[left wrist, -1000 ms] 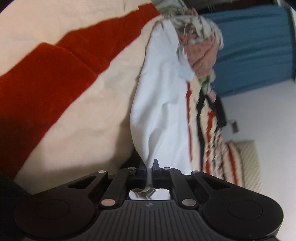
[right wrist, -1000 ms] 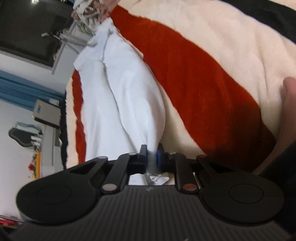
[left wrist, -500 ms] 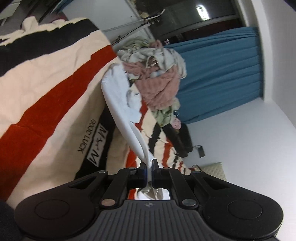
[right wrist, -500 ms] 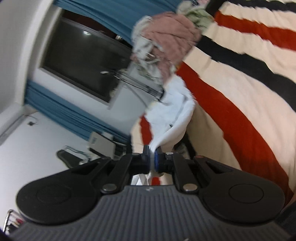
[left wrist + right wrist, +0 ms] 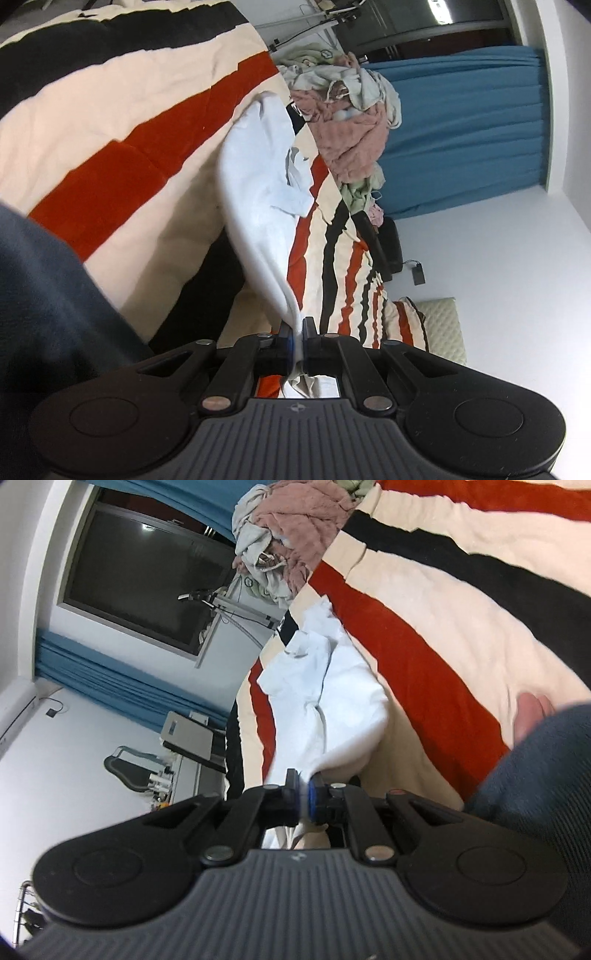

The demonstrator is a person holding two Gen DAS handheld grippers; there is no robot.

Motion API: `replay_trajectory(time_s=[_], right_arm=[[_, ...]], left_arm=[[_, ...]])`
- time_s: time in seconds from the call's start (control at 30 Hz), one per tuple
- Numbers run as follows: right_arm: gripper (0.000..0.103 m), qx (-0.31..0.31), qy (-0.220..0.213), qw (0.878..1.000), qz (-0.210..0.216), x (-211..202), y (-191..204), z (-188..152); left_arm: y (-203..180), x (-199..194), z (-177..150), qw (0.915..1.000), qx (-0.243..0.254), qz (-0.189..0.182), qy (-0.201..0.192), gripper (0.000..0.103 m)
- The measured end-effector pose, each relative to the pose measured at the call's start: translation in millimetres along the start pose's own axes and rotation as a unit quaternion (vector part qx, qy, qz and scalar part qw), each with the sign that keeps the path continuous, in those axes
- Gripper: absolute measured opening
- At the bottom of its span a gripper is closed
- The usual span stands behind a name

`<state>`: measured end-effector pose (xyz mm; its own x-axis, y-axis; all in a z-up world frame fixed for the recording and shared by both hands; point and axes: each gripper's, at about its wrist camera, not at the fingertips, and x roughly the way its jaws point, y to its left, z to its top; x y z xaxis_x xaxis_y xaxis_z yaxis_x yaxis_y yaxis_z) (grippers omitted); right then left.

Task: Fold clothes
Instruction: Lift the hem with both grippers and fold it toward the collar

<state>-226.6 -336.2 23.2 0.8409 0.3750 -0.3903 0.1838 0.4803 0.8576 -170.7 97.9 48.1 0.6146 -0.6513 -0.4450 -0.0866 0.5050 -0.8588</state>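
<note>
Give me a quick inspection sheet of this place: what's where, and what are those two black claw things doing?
Surface: striped blanket, cream, red and black, on a bed.
Job's things: white garment, raised at one end, far end on the blanket.
Clutter: heap of unfolded clothes beyond the garment.
Grippers: left gripper and right gripper both shut on the garment's near edge.
Cables: thin cable on the wall.
Surroundings: blue curtain, dark window, white walls.
</note>
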Motion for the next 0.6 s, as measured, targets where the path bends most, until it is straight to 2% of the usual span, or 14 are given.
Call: replay_trajectory(time_s=[0.13, 0.23, 0.33, 0.5, 0.6], right_arm=[[0.008, 0.005, -0.011, 1.0, -0.002, 25, 7, 19], [0.008, 0.009, -0.019, 1.0, -0.011, 62, 10, 38], [0.008, 0.013, -0.026, 0.999, -0.023, 104, 12, 57], [0.008, 0.002, -0.04, 0.998, -0.046, 171, 9, 88], [0.008, 0.021, -0.044, 0.998, -0.029, 206, -4, 102]], left_arm=[[-4, 20, 24, 0.9999, -0.008, 0.007, -0.007, 0.005], [-10, 56, 60, 0.9993, 0.005, 0.019, -0.032, 0.005], [-13, 95, 90, 0.9971, 0.022, 0.049, -0.054, 0.005], [-16, 158, 135, 0.9914, 0.075, 0.083, -0.068, 0.005], [-15, 193, 160, 0.9867, 0.111, 0.095, -0.072, 0.005]])
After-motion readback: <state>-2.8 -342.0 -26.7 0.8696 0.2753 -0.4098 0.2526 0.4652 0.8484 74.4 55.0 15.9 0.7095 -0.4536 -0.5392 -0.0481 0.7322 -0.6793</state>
